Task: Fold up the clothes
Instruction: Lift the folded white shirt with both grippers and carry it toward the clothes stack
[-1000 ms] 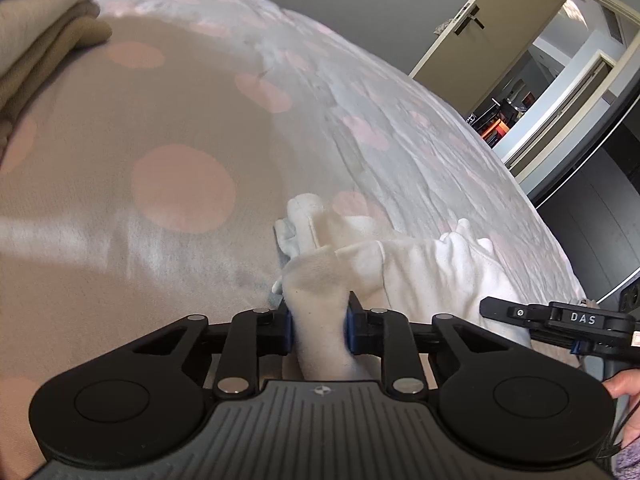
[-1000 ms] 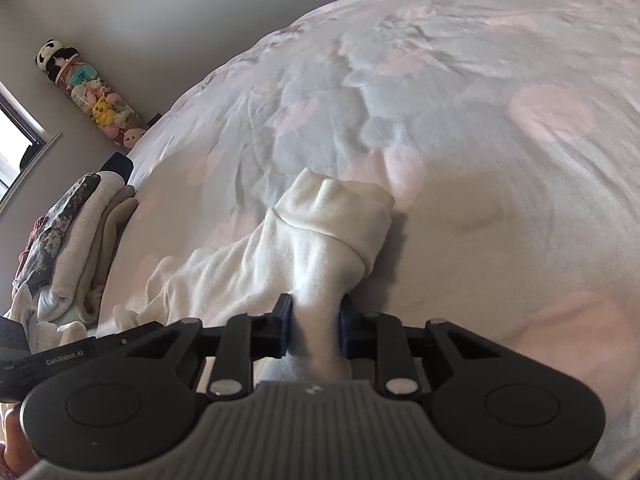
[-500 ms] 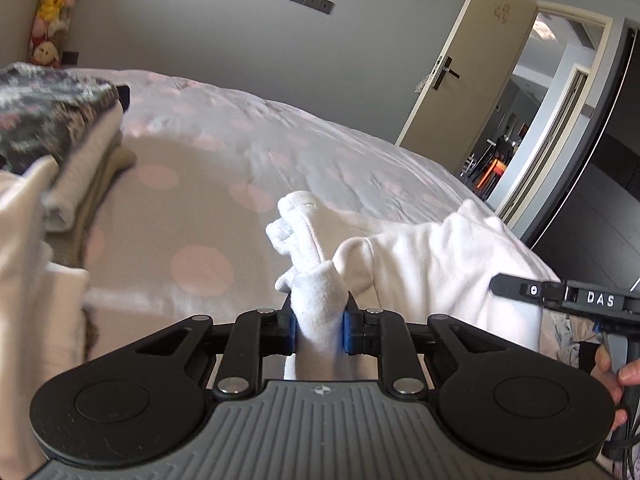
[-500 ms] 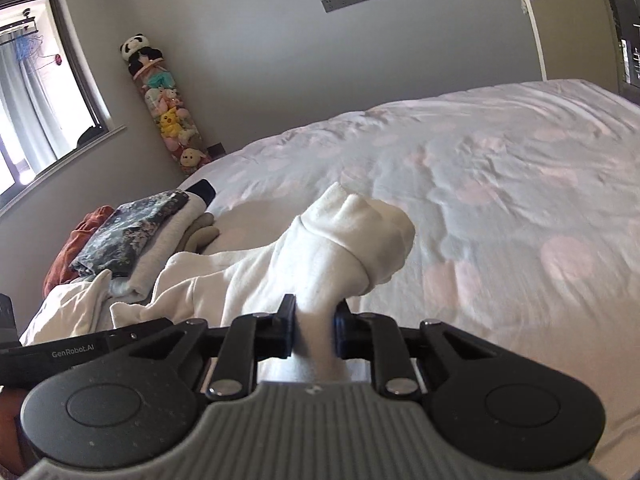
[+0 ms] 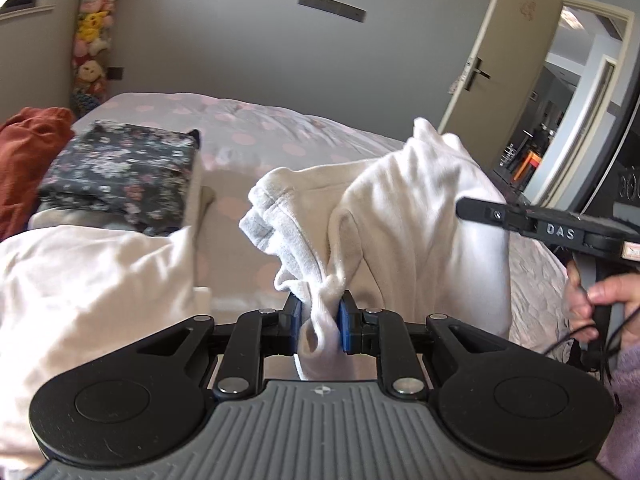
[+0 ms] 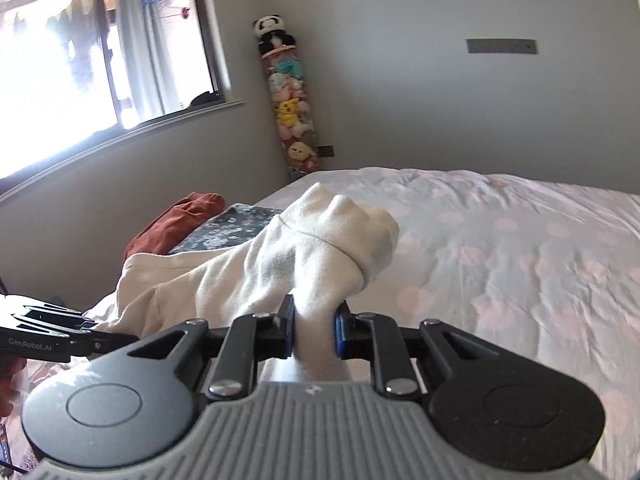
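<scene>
A white sweatshirt (image 5: 416, 216) hangs in the air above the bed, held at two places. My left gripper (image 5: 320, 322) is shut on a bunched edge of it with a drawstring showing. The right gripper (image 6: 314, 330) is shut on a sleeve, whose ribbed cuff (image 6: 360, 228) sticks up past the jaws. In the left wrist view the right gripper's body (image 5: 552, 232) shows at the right with a hand (image 5: 604, 300) on its handle. The left gripper's side (image 6: 44, 340) shows at the left edge of the right wrist view.
A bed with a pink-dotted grey cover (image 6: 520, 248) lies below. On its left side sit a folded dark floral garment (image 5: 120, 172), a rust-red cloth (image 5: 24, 160) and a white garment pile (image 5: 92, 288). A stuffed-toy column (image 6: 288, 100) stands in the corner; an open door (image 5: 500, 80) is at the right.
Both grippers have risen, lifting the sweatshirt off the bed cover; the views now tilt up to the walls, window and door. Both stay shut on the garment.
</scene>
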`<state>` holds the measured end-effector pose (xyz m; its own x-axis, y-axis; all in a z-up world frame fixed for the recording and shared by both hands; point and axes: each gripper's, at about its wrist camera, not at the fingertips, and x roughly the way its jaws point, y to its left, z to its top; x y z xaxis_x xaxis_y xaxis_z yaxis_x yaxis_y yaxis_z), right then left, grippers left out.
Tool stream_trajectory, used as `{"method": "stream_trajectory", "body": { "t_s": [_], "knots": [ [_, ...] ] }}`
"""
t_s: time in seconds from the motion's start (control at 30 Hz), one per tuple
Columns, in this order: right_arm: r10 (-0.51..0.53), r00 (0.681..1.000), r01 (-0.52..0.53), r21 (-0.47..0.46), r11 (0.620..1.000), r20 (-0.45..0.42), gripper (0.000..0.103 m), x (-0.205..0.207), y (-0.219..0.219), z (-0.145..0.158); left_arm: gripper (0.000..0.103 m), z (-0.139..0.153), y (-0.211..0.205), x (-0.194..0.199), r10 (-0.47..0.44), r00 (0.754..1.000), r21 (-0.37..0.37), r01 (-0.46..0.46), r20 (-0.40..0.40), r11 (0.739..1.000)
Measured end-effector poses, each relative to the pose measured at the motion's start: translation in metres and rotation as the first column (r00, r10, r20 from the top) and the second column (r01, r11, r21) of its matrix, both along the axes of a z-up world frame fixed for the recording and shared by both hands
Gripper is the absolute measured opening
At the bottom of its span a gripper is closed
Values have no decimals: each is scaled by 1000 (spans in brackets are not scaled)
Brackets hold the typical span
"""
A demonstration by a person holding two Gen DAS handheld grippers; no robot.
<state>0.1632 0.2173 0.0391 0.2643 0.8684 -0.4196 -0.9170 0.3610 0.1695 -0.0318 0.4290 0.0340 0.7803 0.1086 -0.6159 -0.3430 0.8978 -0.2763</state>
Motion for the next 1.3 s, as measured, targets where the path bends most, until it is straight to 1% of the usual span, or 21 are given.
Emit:
{"method": "stream_trajectory", "body": {
  "t_s": [0.13,0.2,0.3,0.4,0.5,0.6,0.77,0.93,1.0,1.13,1.27,1.3],
  "knots": [
    [126,990,-124,-32,992,66,21,-12,41,30,16,19,13,-23,49,999,-10,-49,-25,999],
    [194,976,-189,-56,980,100,21,-18,62,45,16,28,23,-33,74,996,-5,-75,-40,997],
    [294,947,-283,-93,954,130,21,-27,96,64,16,40,36,-54,119,991,6,-119,-56,993],
    [398,904,-376,-154,914,156,21,-41,137,77,16,49,50,-75,165,983,11,-165,-74,986],
    [499,851,-461,-223,859,166,20,-60,178,84,16,52,68,-96,213,971,-27,-217,-111,976],
    [588,793,-534,-281,797,159,21,-78,216,84,16,48,87,-112,247,955,-75,-262,-167,962],
    [691,710,-613,-362,702,137,21,-110,283,68,16,35,115,-130,298,922,-126,-335,-247,934],
    [755,649,-665,-413,623,94,21,-131,336,39,16,10,140,-135,313,892,-183,-384,-327,905],
    [773,630,-680,-428,596,76,21,-138,355,26,16,-1,150,-137,316,878,-204,-404,-359,892],
    [797,602,-689,-472,550,51,21,-149,390,-6,16,-21,170,-141,320,849,-243,-445,-421,862],
    [799,602,-694,-484,533,17,21,-152,414,-29,16,-41,189,-145,317,818,-277,-484,-480,830],
    [799,601,-693,-490,529,13,21,-153,418,-33,16,-44,190,-144,313,815,-276,-484,-487,831]
  ]
}}
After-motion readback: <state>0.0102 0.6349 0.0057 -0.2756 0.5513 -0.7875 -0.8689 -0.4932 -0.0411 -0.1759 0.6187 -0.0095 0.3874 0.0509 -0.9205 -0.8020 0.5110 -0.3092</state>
